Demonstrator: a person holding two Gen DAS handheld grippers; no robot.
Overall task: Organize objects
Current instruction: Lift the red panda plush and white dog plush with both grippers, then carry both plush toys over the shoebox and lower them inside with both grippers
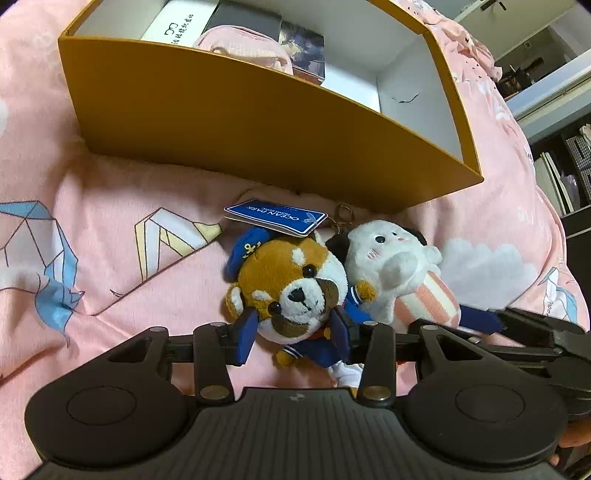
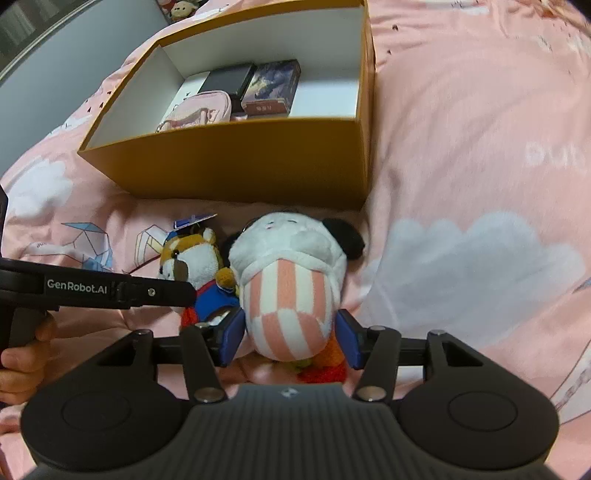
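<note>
A red panda plush (image 1: 291, 291) in a blue sailor suit lies on the pink bedspread, a blue Ocean Park tag (image 1: 275, 218) at its head. My left gripper (image 1: 295, 336) has its blue pads on both sides of the plush's neck, closed on it. Beside it lies a white plush (image 2: 291, 280) with a pink-striped body and black ears. My right gripper (image 2: 290, 339) straddles its striped body, pads close to both sides. An open orange box (image 2: 236, 162) stands just behind both plushes. The panda also shows in the right wrist view (image 2: 192, 262).
The box (image 1: 258, 133) holds a pink pouch (image 2: 195, 112), a black case (image 2: 229, 81), a dark printed box (image 2: 271, 86) and a white box (image 1: 177, 22); its right part shows bare white floor. Shelves (image 1: 565, 166) stand beyond the bed at right.
</note>
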